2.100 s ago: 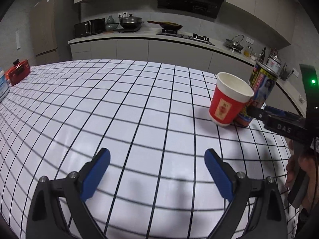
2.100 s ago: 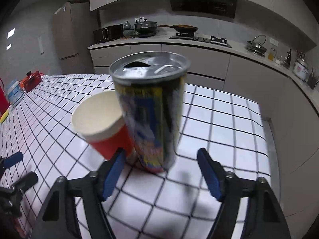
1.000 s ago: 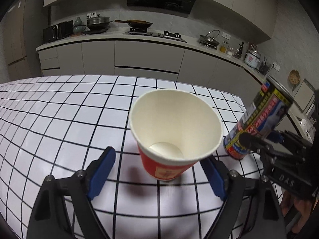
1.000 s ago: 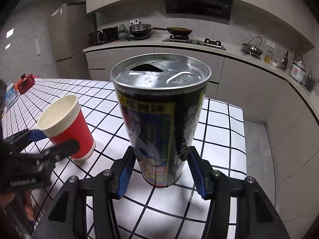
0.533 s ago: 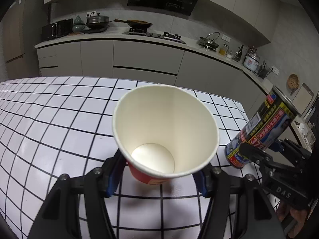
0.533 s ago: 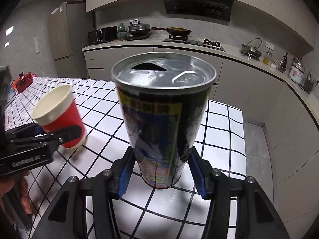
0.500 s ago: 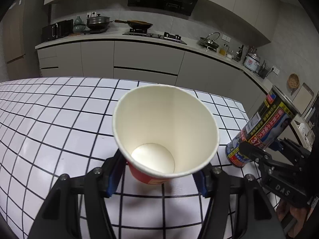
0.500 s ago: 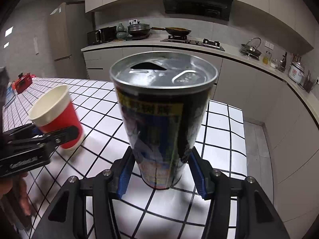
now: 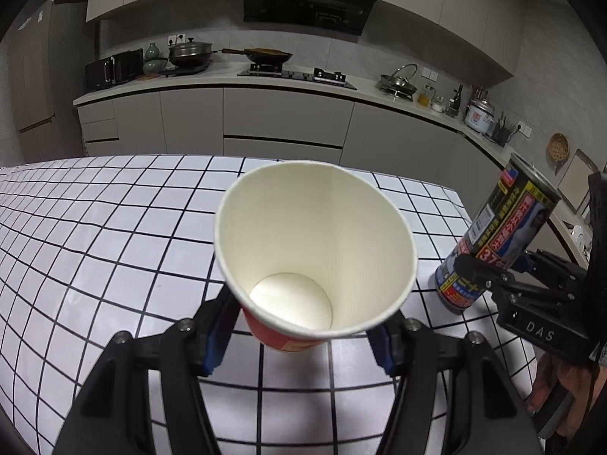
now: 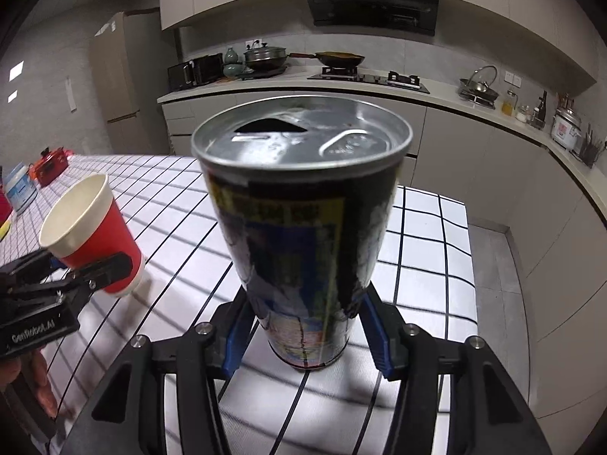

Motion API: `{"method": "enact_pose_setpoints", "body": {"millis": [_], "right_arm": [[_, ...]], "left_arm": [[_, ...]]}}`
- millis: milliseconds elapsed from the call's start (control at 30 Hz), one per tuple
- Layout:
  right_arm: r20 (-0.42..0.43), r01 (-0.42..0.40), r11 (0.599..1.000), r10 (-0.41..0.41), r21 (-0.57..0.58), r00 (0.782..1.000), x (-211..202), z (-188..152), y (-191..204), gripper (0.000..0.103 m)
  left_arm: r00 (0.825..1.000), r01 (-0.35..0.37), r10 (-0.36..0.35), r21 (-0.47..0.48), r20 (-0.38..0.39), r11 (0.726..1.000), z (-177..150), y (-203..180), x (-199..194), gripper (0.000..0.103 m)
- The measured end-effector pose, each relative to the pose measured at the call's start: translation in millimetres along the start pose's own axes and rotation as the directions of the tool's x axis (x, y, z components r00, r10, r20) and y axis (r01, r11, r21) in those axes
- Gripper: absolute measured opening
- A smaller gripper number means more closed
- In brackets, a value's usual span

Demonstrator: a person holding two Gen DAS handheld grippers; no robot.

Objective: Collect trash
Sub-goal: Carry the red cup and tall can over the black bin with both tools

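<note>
— Two bits of trash, both already held. On my left, the left hand-held gripper point(image 9: 303, 335) is pinching the cup point(image 9: 315, 250) low on its red wall, pads pressed on either side near the base. Its jaws have just been closing, with the cup between them.

— Is the cup clear of the tabletop point(image 9: 95, 227)?

— It looks just above it, mouth tipped toward me and empty inside. I judge it very light and soft-walled; paper will buckle if squeezed harder, so the stiff base ring is the right place to hold.

— And on your right?

— The right hand-held gripper point(image 10: 305, 335) is clamped on the can point(image 10: 303, 227) near its bottom, upright, tab already open. I cannot tell whether the can's bottom rests on the tabletop or is just off it. Thin metal, probably empty and light, smooth, so it could slip or dent. A grip this low lets a tall can lean, so I would move it gently.

— Room to move?

— Cup and can sit near each other but apart. Open grid cloth stretches away to the left, with a few small things at its far left end. The tabletop edge runs close on the right of the can, bare floor point(image 10: 493, 265) beyond, then kitchen cabinets. No bin shows in either view.
</note>
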State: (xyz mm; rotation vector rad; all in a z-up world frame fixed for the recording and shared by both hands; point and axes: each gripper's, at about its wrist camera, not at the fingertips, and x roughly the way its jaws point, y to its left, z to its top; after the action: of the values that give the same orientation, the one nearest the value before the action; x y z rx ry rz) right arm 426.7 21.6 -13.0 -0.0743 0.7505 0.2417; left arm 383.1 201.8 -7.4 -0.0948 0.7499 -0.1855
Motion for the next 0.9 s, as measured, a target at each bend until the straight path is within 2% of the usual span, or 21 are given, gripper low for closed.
{"method": "enact_pose_setpoints", "body": {"millis": [467, 900], "right_arm": [[-0.008, -0.029, 0.999, 0.029, -0.022, 1.000, -36, -34, 7, 0.055], [-0.009, 0.030, 0.999, -0.030, 0.011, 1.000, -125, -78, -26, 0.055]], "left_arm": [[1.000, -0.013, 0.013, 0.004, 0.011, 1.000, -15, -7, -28, 0.062], [0.999, 0.034, -0.036, 0.050, 0.028, 0.998, -41, -58, -73, 0.062]]}}
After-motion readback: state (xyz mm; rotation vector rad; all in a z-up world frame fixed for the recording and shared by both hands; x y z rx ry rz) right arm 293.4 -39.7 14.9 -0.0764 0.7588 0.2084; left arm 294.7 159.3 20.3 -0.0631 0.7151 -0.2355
